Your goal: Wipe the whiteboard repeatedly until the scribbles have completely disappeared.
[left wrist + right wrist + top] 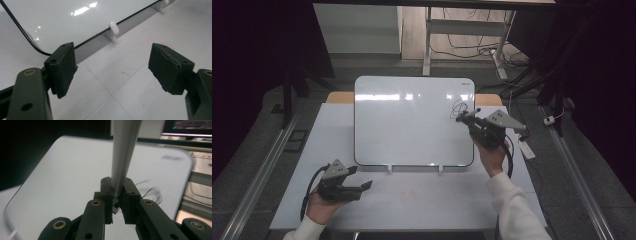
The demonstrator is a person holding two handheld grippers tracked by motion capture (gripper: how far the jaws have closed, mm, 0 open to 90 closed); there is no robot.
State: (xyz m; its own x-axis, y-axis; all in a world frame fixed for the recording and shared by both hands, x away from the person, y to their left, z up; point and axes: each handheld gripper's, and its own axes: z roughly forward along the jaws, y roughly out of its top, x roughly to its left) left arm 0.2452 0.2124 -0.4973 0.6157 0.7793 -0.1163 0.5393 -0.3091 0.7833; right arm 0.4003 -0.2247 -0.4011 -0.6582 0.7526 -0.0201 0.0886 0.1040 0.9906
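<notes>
A white whiteboard [412, 120] lies on the table, with a black scribble [458, 107] near its upper right corner. My right gripper [468, 120] hovers over that corner, shut on a pale grey marker [125, 152] that sticks out beyond the jaws over the whiteboard [62, 182]. The scribble [150, 191] shows blurred just right of the right gripper [116, 182]. My left gripper [361, 176] rests low over the table's front left, below the board's lower left corner. The left gripper [112, 67] is open with nothing between its pads, facing the whiteboard [62, 20] edge.
The white table [412, 200] carries two white clips [389, 168] at the board's near edge, one of which is the clip [113, 28]. A faint red mark [125, 73] is on the tabletop. Desk legs and cables [472, 45] lie on the floor behind.
</notes>
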